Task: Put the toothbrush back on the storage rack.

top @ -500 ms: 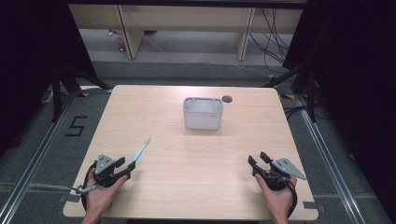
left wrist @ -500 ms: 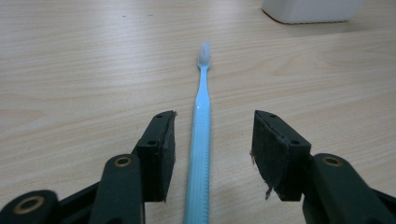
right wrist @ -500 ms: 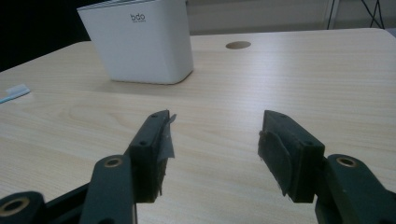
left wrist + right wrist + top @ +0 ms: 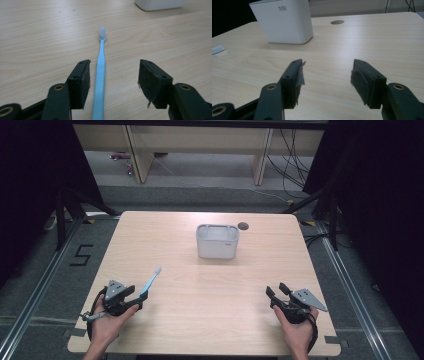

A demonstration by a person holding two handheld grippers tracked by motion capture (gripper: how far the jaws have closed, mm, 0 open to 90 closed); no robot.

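Toothbrush (image 4: 100, 75) lies flat on the wooden table (image 4: 210, 290) at about seven o'clock from the white holder (image 4: 217, 241), its handle between our left gripper's (image 4: 134, 296) wide jaws, nearer one pad, neither pressing. Compared with half a second ago little has changed, so we judge the grasp not yet begun. Our right gripper (image 4: 276, 295) stands equally wide, holding nothing

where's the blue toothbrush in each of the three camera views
High view: toothbrush lies lower left on the table, running up and right from the left gripper.
Left gripper view: centre, its handle between the open jaws near the left pad, bristles pointing away.
Right gripper view: a pale sliver at the far left edge is probably its head.
Shared landmark: the white holder.
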